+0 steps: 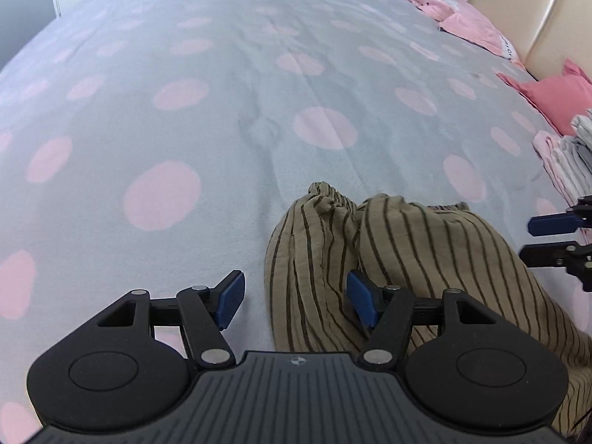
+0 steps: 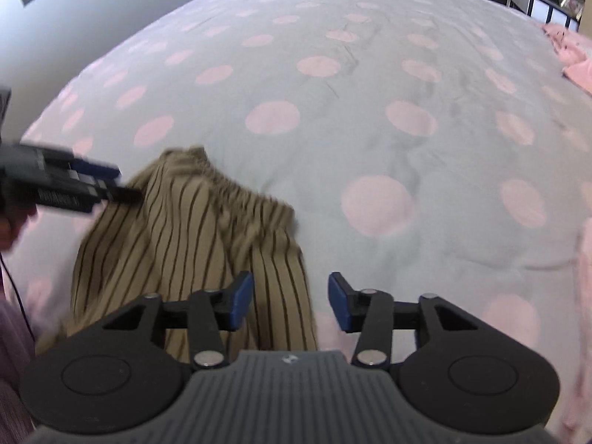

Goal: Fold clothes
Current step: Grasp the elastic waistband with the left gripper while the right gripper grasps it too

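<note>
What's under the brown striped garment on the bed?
The striped garment lies crumpled on the grey bedspread with pink dots, which shows all around it. Whatever sits directly beneath its folds is covered. Both the left gripper and right gripper hover open above it.

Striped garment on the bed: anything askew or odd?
The tan dark-striped garment lies bunched in a rumpled heap on the grey pink-dotted bedspread, not flat. Left gripper and right gripper are open, holding nothing.

Tan garment (image 1: pixel 388 259) — dark stripes, grey bedspread (image 1: pixel 222 74) — pink dots
</note>
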Demonstrator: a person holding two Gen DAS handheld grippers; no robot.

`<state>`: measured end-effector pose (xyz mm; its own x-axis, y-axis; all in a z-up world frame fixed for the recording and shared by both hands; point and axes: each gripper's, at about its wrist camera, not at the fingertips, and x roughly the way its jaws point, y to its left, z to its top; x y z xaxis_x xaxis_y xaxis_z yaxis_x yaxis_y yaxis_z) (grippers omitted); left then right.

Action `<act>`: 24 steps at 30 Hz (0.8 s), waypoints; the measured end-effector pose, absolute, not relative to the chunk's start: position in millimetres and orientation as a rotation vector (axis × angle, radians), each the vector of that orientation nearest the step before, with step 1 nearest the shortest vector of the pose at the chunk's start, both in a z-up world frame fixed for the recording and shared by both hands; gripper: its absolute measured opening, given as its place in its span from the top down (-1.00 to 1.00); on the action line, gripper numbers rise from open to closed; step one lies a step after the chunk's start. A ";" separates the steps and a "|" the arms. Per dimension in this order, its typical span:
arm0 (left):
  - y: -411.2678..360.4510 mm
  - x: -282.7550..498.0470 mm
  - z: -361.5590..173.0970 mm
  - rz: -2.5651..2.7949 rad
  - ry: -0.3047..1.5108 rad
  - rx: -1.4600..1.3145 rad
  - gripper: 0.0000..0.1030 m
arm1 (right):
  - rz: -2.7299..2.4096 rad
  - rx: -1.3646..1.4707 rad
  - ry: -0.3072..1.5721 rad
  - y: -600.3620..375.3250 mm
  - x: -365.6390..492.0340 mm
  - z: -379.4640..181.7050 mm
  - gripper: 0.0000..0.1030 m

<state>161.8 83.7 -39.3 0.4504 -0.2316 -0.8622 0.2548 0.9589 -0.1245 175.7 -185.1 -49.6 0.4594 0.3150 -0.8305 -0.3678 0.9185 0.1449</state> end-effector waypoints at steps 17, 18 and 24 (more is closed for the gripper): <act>72.4 164.2 -40.1 -0.365 1.001 0.067 0.75 | 0.444 0.079 1.017 -164.8 209.4 -78.3 0.81; 72.2 162.4 -35.3 -0.367 0.985 0.060 0.79 | 0.441 0.079 1.001 -166.0 207.5 -74.4 0.83; 69.6 144.9 14.0 -0.380 0.820 0.016 0.89 | 0.401 0.057 0.836 -181.0 182.1 -28.7 0.89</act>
<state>144.9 69.6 14.0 0.6185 -0.3241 -0.7158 0.3361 0.9326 -0.1318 182.1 -181.0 -28.7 0.6003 0.3679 -0.7101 -0.3236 0.9237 0.2051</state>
